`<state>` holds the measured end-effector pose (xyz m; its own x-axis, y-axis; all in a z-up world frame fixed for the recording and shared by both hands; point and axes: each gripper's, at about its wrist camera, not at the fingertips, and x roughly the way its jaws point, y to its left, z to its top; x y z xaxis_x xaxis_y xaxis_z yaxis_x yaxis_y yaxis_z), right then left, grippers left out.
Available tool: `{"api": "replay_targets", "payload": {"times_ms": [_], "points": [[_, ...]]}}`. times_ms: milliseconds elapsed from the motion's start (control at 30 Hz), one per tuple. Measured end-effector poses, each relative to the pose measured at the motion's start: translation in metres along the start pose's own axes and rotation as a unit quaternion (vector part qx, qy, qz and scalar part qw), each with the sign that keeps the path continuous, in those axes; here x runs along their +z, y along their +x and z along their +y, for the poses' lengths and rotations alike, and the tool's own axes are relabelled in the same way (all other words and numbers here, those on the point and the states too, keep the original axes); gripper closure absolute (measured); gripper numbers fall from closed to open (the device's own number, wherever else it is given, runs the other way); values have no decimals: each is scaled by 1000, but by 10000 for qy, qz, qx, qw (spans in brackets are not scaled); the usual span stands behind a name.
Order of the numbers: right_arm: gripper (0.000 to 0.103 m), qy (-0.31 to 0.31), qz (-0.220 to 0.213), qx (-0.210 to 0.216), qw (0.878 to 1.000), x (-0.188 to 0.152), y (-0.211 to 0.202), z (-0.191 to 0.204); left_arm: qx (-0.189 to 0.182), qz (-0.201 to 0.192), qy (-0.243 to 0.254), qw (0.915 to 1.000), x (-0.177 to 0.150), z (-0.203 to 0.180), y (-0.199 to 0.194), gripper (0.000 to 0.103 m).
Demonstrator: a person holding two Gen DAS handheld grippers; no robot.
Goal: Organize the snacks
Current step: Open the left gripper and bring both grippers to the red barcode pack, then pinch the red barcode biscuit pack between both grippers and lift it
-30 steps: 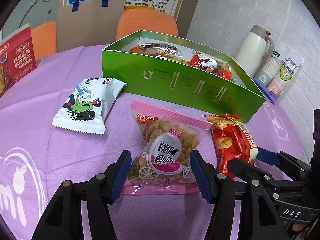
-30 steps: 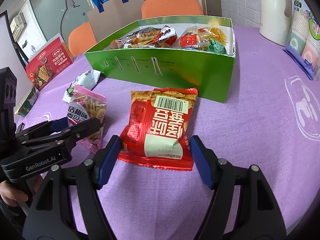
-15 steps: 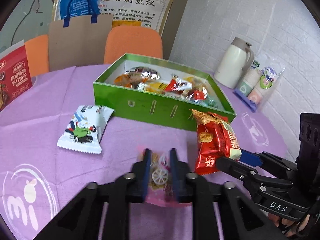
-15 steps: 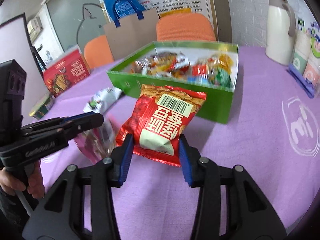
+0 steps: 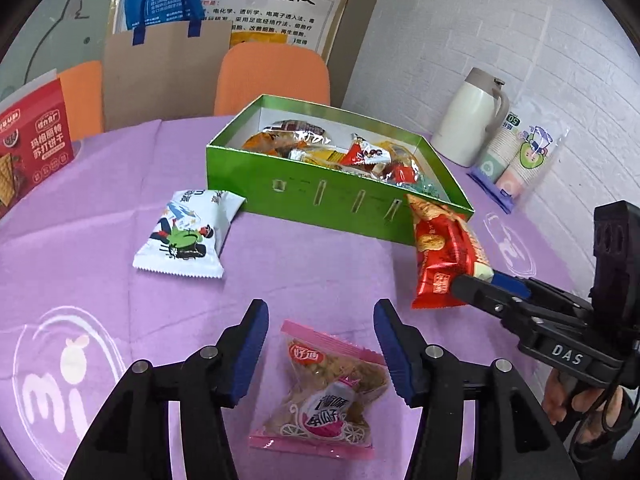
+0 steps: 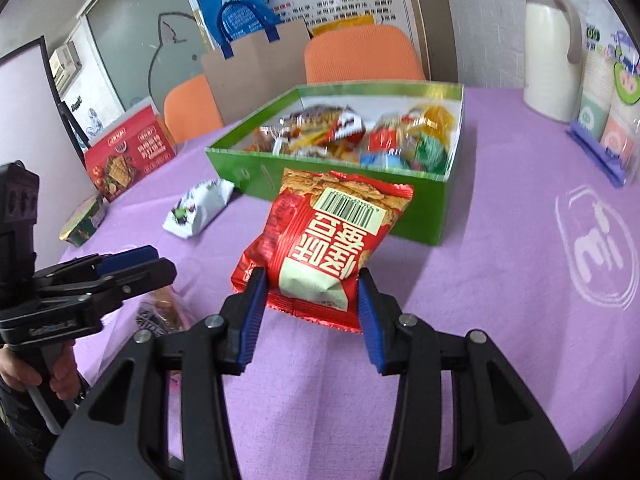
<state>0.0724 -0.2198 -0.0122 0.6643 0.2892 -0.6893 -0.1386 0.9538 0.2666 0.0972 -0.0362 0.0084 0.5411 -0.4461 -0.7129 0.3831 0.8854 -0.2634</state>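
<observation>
Left gripper [image 5: 318, 344] just opened, dropping pink snack bag [image 5: 324, 390] on table; right gripper [image 6: 310, 310] clamped on lifted red packet [image 6: 332, 236], box [image 6: 420, 200] next.

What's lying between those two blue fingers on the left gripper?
The pink snack bag lies on the cloth between the open left gripper, untouched, in the left wrist view.

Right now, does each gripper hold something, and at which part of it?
The right gripper is shut on the red snack bag, at its lower end. The left gripper is open and holds nothing; the pink snack bag lies below it.
</observation>
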Motion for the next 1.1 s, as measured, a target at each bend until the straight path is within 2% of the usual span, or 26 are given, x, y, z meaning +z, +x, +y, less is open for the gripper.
{"api": "replay_targets", "payload": {"times_ms": [200, 367, 467, 633, 733, 800, 867, 967, 1100], "points": [[56, -6, 253, 69, 9997, -12, 15, -3, -367, 9, 281, 9989, 15, -25, 12, 47], [51, -133, 398, 72, 9991, -17, 19, -6, -821, 439, 253, 9953, 20, -44, 50, 47], [47, -82, 333, 160, 9993, -18, 12, -13, -945, 648, 204, 9932, 19, -47, 67, 47], [47, 29, 375, 202, 9991, -20, 18, -20, -1038, 802, 199, 9912, 22, -52, 80, 47], [47, -23, 342, 211, 9992, -22, 24, -16, -1017, 883, 371, 9902, 22, -61, 88, 47], [51, -62, 340, 167, 9993, -22, 26, -13, -961, 892, 461, 9903, 20, -65, 92, 48], [54, -20, 322, 151, 9994, -22, 26, -13, -933, 883, 461, 9906, 20, -66, 91, 56], [55, 8, 283, 217, 9994, -22, 19, -13, -898, 801, 471, 9916, 18, -68, 83, 60], [55, -153, 59, 245, 9996, -17, 5, -3, -966, 543, 371, 9931, 20, -65, 65, 60]]}}
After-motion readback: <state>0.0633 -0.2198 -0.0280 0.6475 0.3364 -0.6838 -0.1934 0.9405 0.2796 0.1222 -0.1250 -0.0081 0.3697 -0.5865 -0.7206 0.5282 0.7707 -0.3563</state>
